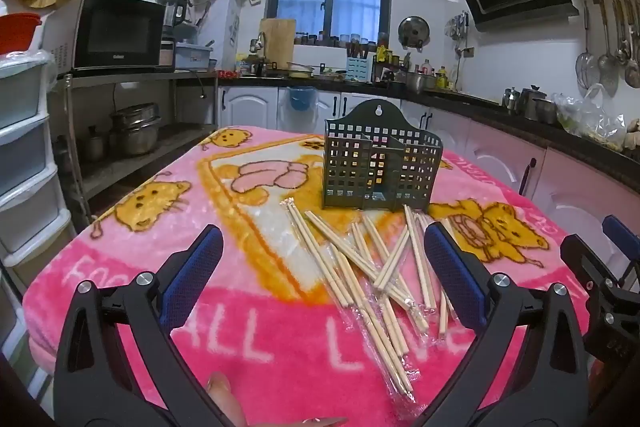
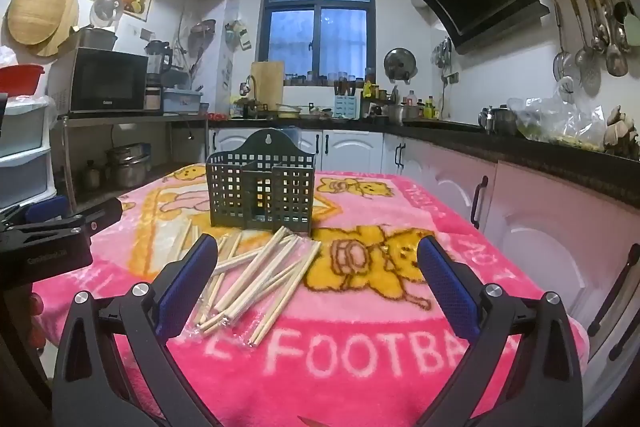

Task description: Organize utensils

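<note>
Chopsticks (image 1: 376, 267), pale wood, many pairs still in clear plastic sleeves, lie in a loose criss-crossed heap on a pink blanket (image 1: 260, 347) w/ yellow cartoon cats and white lettering, spread over a kitchen table. Sticks are slim and straight, blunt-ended, some fanned out, others overlapping; wrappers catch the light near the pile's near edge. Heap sits just in front of a dark green utensil holder (image 1: 380, 167), a grid-walled plastic caddy w/ inner dividers and an arched back plate w/ a hanging hole; far tips of a few sticks reach its base. Caddy stands upright, compartments look empty as far as the views show.

Left gripper (image 1: 324, 251) hovers near the table's near edge, blue-padded jaws spread wide w/ nothing between the pads; pile lies beyond and below, toward its right finger. Right gripper (image 2: 318, 259), also wide apart and empty, hangs right of the pile, w/ sticks showing past its left finger. Fingertip of the person (image 1: 220, 387) shows at bottom of left view.
</note>
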`<state>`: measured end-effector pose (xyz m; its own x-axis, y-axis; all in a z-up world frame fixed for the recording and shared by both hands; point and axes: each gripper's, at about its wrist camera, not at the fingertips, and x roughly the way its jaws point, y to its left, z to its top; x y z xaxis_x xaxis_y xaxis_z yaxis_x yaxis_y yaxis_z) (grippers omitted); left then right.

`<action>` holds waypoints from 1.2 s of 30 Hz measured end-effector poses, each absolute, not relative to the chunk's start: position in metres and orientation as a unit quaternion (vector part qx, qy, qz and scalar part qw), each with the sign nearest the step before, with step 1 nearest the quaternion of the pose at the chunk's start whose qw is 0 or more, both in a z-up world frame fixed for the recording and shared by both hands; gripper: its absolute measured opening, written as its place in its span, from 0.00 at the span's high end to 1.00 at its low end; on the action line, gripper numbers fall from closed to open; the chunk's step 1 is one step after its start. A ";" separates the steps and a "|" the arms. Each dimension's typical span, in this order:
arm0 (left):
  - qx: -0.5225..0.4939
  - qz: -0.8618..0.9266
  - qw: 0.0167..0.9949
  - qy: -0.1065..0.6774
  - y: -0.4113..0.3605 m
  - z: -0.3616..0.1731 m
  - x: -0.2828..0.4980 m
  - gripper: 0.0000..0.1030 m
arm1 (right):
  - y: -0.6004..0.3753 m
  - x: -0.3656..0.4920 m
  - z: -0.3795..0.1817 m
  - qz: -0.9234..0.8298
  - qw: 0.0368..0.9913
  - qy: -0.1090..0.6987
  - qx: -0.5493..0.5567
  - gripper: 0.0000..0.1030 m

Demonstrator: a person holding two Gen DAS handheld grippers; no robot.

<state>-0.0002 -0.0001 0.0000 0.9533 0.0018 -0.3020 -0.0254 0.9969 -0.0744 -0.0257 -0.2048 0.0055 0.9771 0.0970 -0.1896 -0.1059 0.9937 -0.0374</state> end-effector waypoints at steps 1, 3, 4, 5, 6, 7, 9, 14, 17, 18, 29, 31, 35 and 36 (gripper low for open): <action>-0.039 0.006 0.987 0.153 0.000 0.000 0.000 0.10 | -0.204 -0.025 0.005 0.051 0.994 0.096 -0.024 0.06; -0.039 0.006 0.987 0.155 0.000 0.000 0.000 0.10 | -0.205 -0.025 0.005 0.052 0.994 0.099 -0.021 0.06; -0.038 0.006 0.987 0.156 0.000 0.000 0.000 0.10 | -0.205 -0.025 0.005 0.052 0.993 0.101 -0.019 0.06; -0.039 0.005 0.987 0.157 -0.001 0.000 0.000 0.10 | -0.205 -0.025 0.005 0.052 0.993 0.104 -0.017 0.06; -0.041 0.005 0.987 0.155 0.000 0.000 0.000 0.10 | -0.205 -0.025 0.005 0.052 0.993 0.105 -0.015 0.06; -0.040 0.005 0.987 0.154 0.000 0.001 -0.001 0.10 | -0.205 -0.026 0.005 0.051 0.993 0.106 -0.014 0.06; -0.039 0.004 0.987 0.153 0.000 0.002 -0.003 0.10 | -0.203 -0.036 0.006 0.052 0.994 0.091 -0.024 0.06; -0.041 0.005 0.986 0.159 0.002 0.002 -0.002 0.10 | -0.200 -0.032 0.006 0.050 0.995 0.088 -0.026 0.06; -0.041 0.004 0.987 0.159 0.000 0.001 0.000 0.10 | -0.202 -0.031 0.007 0.052 0.994 0.091 -0.023 0.06; -0.040 0.006 0.986 0.159 0.000 0.001 0.000 0.10 | -0.204 -0.032 0.007 0.051 0.994 0.090 -0.023 0.06; -0.040 0.004 0.986 0.159 0.000 0.003 -0.002 0.10 | -0.205 -0.036 0.010 0.053 0.994 0.090 -0.020 0.06; -0.040 0.005 0.986 0.159 0.000 0.003 -0.001 0.10 | -0.205 -0.037 0.010 0.052 0.994 0.089 -0.021 0.06; -0.040 0.005 0.986 0.160 -0.001 0.003 -0.001 0.10 | -0.204 -0.036 0.010 0.054 0.994 0.088 -0.021 0.06; -0.040 0.004 0.986 0.160 0.000 0.003 -0.001 0.10 | -0.204 -0.036 0.010 0.053 0.994 0.089 -0.021 0.06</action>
<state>-0.0013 -0.0003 0.0031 0.9488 -0.0049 -0.3160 -0.0210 0.9967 -0.0783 -0.0365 -0.2041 0.0100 0.9787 0.1011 -0.1785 -0.1084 0.9936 -0.0315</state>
